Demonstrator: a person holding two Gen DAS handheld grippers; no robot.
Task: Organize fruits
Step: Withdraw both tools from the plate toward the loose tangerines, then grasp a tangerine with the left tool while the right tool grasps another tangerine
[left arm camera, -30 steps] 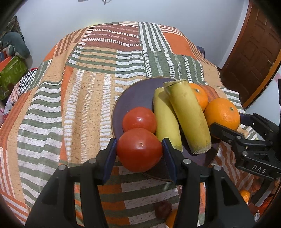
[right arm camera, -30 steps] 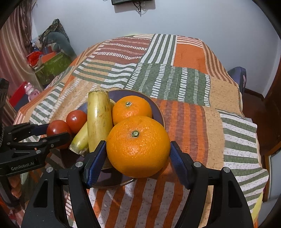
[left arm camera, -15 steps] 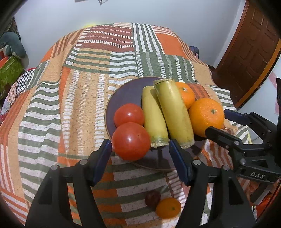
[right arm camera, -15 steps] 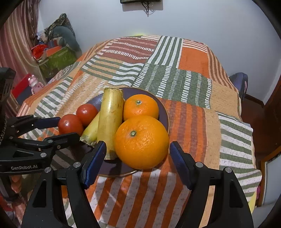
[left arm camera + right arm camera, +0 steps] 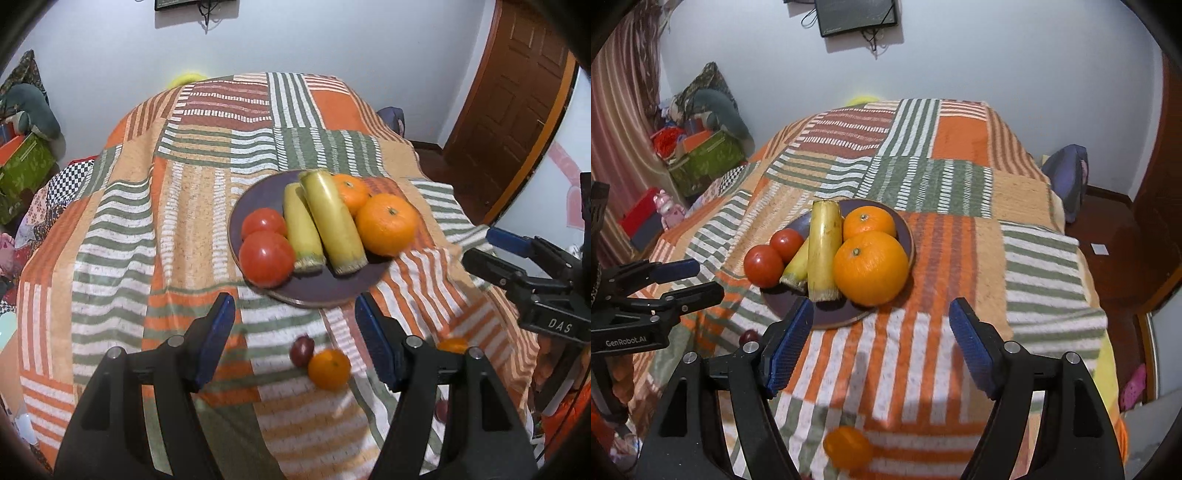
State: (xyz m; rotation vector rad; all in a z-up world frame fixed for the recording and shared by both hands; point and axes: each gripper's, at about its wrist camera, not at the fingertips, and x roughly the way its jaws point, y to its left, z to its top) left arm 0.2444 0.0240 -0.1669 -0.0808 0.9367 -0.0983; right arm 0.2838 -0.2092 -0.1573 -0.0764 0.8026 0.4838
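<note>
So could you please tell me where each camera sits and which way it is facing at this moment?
Left wrist: on the left tool, looking forward and down at the plate; its open fingers show, right tool at right.
Right wrist: on the right tool, facing the same plate; open fingers show, left tool at left.
Shared: plate, tomatoes, bananas, oranges, striped cloth.

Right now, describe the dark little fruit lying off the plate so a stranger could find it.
Start at the purple plate on the striped patchwork cloth, then drop toward the near edge. There a dark red plum touches a small orange; it is the smaller, darker one of the pair.
</note>
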